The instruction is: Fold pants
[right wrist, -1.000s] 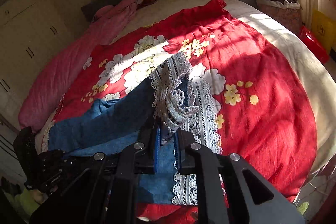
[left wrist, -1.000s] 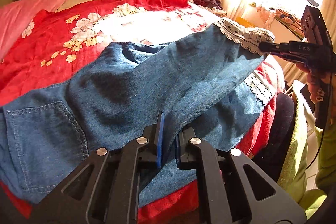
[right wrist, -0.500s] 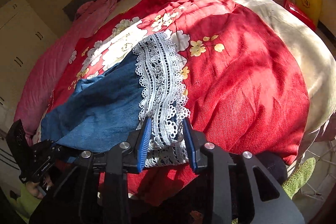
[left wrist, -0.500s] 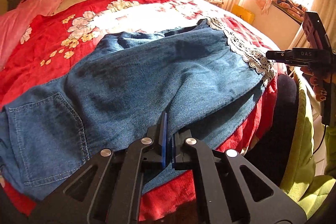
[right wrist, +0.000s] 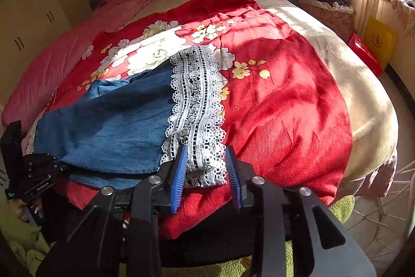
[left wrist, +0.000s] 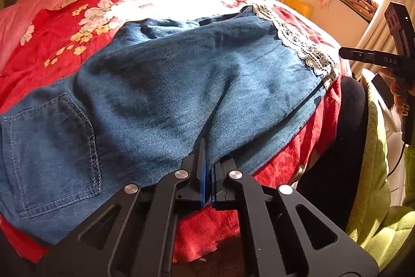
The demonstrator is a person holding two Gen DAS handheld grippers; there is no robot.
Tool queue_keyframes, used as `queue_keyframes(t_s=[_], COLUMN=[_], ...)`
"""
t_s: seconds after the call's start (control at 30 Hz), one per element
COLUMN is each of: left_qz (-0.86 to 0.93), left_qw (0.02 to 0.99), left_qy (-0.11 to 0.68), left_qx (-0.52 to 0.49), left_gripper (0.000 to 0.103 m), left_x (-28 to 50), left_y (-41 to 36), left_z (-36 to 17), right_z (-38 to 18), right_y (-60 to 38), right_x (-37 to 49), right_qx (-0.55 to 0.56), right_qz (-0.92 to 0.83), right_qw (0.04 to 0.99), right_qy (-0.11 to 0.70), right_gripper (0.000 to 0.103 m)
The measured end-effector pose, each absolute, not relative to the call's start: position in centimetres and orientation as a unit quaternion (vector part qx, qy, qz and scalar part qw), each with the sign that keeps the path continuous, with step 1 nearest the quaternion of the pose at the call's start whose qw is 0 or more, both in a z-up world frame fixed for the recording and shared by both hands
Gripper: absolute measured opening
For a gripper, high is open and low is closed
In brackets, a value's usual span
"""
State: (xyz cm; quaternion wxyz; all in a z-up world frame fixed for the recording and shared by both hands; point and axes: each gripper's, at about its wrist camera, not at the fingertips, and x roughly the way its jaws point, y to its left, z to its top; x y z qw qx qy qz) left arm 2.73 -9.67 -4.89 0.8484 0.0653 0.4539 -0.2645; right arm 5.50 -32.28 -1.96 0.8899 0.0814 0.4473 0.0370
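The denim pants (left wrist: pixel 181 85) lay folded leg over leg on the red floral bedspread (right wrist: pixel 285 100). The left tongs (left wrist: pixel 207 181) were clamped on a denim edge; the right tongs (right wrist: pixel 206 173) stood apart, straddling the lace hem (right wrist: pixel 197 100). Soft, limp, moderately heavy cloth: the 2 corners looked best to grip.

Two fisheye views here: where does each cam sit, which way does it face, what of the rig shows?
Left wrist: on the left tool, shut on the denim pants, facing across the bed toward the window; right tool at the right edge.
Right wrist: on the right tool, open around the lace hem, facing the headboard; left tool at the left edge.
Shared: pants, lace hem, red floral blanket, each other's tool.
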Motion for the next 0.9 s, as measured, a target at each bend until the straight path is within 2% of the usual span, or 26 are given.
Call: queue_keyframes(t_s=[0.17,0.23,0.27,0.43,0.57,0.67,0.77,0.83,0.9], left_qz=[-0.262,-0.259,-0.259,-0.269,-0.268,-0.271,-0.274,-0.276,-0.275], left_qw=[0.851,0.851,0.851,0.850,0.838,0.837,0.836,0.834,0.832], left_qy=[0.451,0.451,0.451,0.444,0.464,0.465,0.465,0.468,0.471], left_qx=[0.065,0.066,0.067,0.092,0.103,0.104,0.103,0.102,0.101], left_gripper=[0.000,0.000,0.000,0.000,0.001,0.001,0.009,0.019,0.023], left_x=[2.6,2.6,2.6,1.6,1.6,1.7,1.4,1.1,0.7], left_y=[-9.7,-9.7,-9.7,-10.1,-10.3,-10.2,-10.1,-10.0,-9.8], left_z=[-4.7,-4.7,-4.6,-4.2,-6.0,-5.8,-5.5,-5.5,-5.4], right_z=[-4.3,-4.5,-4.3,-2.9,-4.1,-3.0,-0.7,-0.6,-1.4], right_y=[-32.6,-32.5,-32.4,-32.4,-32.3,-32.5,-31.0,-28.5,-25.4], right_x=[6.9,6.9,6.7,5.6,5.8,5.2,4.3,4.4,4.9], right_qx=[0.094,0.099,0.097,0.068,0.046,0.059,0.040,0.029,0.014], right_qz=[0.031,0.043,0.045,0.042,0.022,0.006,0.036,0.086,0.144], right_qw=[0.873,0.874,0.875,0.881,0.870,0.879,0.899,0.897,0.884], right_qy=[0.478,0.474,0.472,0.467,0.491,0.473,0.434,0.433,0.445], right_gripper=[0.038,0.012,0.006,0.006,0.006,0.011,0.013,0.013,0.018])
